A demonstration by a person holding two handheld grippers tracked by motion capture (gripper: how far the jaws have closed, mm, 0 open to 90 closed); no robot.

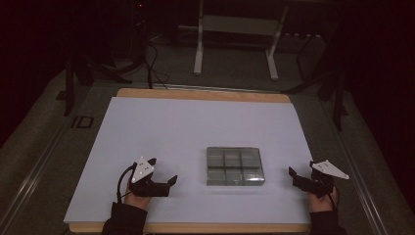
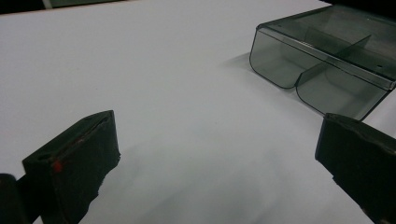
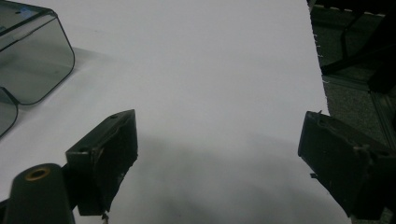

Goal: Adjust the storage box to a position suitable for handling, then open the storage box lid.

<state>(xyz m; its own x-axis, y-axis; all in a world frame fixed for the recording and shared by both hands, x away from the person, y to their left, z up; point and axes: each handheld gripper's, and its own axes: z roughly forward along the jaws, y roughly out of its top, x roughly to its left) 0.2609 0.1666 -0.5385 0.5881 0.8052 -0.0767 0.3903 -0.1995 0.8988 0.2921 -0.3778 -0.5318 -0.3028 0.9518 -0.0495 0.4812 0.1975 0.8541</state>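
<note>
Working left to right, you have the left tool (image 1: pixel 164 177) resting low near the bench's (image 1: pixel 147 122) front edge, toward the left corner, its jaws spread wide and holding nothing. Just beyond it, right of the middle and nearer the front edge than the back, sits the compartment box (image 1: pixel 235 166), a smoky clear plastic case with a lid closed over six cells in two rows. It lies flat on the white sheet, touching neither tool. Expect it to be light, rigid and slick: hard plastic with rounded corners and smooth walls that can skate on the sheet if you push it. It looks empty as far as can be seen, so it should lift easily, but thin walls may crack under a hard squeeze. Take it across a short side wall or the lid's rim, where the jaws can close over an edge, and steady it with the other tool. The right tool (image 1: pixel 297 177) waits by the bench's front right corner, jaws also apart, empty. No brand, label or writing is readable on the box.
</note>
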